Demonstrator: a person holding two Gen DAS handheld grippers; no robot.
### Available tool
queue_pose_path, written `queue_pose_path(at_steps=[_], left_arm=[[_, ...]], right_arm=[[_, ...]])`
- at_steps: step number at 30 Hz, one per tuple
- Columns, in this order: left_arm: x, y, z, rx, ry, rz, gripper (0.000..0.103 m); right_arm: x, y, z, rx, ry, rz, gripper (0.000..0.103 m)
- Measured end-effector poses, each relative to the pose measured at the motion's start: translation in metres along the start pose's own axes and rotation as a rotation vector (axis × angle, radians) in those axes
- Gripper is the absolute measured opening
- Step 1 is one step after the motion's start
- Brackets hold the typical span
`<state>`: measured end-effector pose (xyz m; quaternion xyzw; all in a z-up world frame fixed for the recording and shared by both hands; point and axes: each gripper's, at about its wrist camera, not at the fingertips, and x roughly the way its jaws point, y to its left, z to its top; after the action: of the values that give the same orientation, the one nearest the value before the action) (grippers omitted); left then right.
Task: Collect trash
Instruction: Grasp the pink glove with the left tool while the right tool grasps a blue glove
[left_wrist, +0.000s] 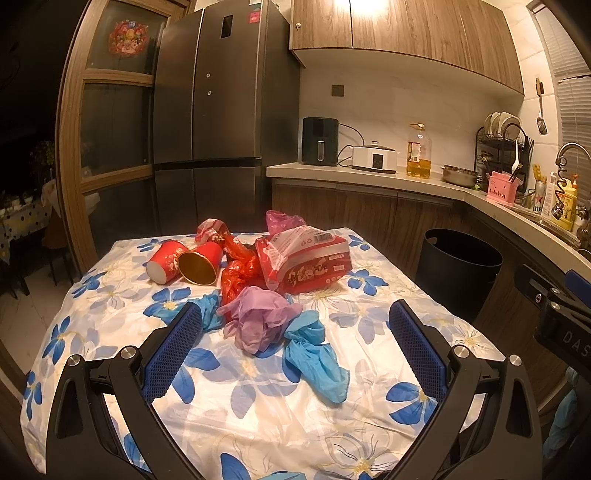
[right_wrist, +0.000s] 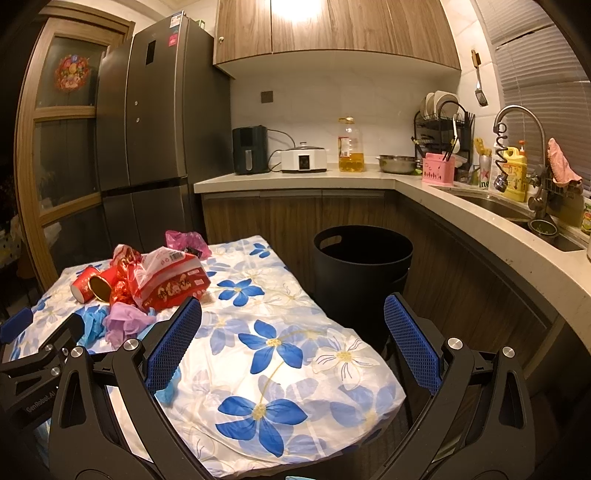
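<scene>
Trash lies heaped on the flowered tablecloth (left_wrist: 258, 398): two red paper cups (left_wrist: 184, 260) on their sides, a red-and-white tissue pack (left_wrist: 306, 260), crumpled red plastic (left_wrist: 238, 277), a purple glove (left_wrist: 258, 317) and blue gloves (left_wrist: 317, 354). My left gripper (left_wrist: 295, 325) hangs open just short of the purple and blue gloves, empty. In the right wrist view the same pile (right_wrist: 147, 288) sits at the far left. My right gripper (right_wrist: 291, 314) stands open over the cloth's right half, empty. A black bin (right_wrist: 364, 273) stands on the floor beside the table's far right corner.
A dark fridge (left_wrist: 221, 118) rises behind the table. The counter (right_wrist: 314, 179) carries an air fryer, a cooker, an oil bottle, a metal bowl and a dish rack. A sink with tap (right_wrist: 517, 147) is at right. The table's right edge (right_wrist: 369, 350) drops close to the bin.
</scene>
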<state>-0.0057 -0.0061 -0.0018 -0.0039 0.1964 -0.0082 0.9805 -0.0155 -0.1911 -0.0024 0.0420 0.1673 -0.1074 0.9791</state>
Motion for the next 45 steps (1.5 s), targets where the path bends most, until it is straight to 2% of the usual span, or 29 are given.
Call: queue_pose_path(at_steps=[4,11,17,22,26,31,34,37,38,39,41,45], left_arm=[[0.004,0.011,-0.004,-0.039,-0.002,0.008,0.098],[0.012,0.042,-0.017,-0.102,-0.026,0.070,0.098],[0.019,0.069,-0.029,-0.152,-0.049,0.119,0.098],[0.030,0.080,-0.036,-0.152,-0.041,0.147,0.098],[0.040,0.083,-0.039,-0.149,-0.039,0.159,0.098],[0.049,0.083,-0.040,-0.144,-0.048,0.159,0.098],[0.054,0.083,-0.041,-0.143,-0.048,0.159,0.098],[0.059,0.084,-0.043,-0.139,-0.043,0.160,0.097],[0.060,0.083,-0.042,-0.137,-0.040,0.160,0.096],[0.062,0.082,-0.042,-0.136,-0.039,0.158,0.096],[0.065,0.080,-0.042,-0.133,-0.039,0.153,0.095],[0.077,0.071,-0.040,-0.117,-0.036,0.132,0.093]], right_arm=[[0.011,0.002,-0.004,0.000,0.011,0.014,0.098],[0.033,0.016,-0.021,-0.002,0.011,0.069,0.098],[0.063,0.044,-0.047,-0.016,0.048,0.200,0.098],[0.079,0.078,-0.073,-0.072,0.070,0.325,0.096],[0.092,0.096,-0.092,-0.093,0.101,0.390,0.092],[0.111,0.112,-0.109,-0.084,0.157,0.436,0.079],[0.121,0.120,-0.116,-0.094,0.176,0.434,0.066],[0.129,0.124,-0.122,-0.103,0.206,0.442,0.036],[0.130,0.124,-0.124,-0.110,0.218,0.447,0.021],[0.130,0.124,-0.124,-0.116,0.223,0.450,0.012],[0.129,0.120,-0.122,-0.118,0.218,0.452,0.006],[0.122,0.106,-0.110,-0.104,0.185,0.434,0.004]])
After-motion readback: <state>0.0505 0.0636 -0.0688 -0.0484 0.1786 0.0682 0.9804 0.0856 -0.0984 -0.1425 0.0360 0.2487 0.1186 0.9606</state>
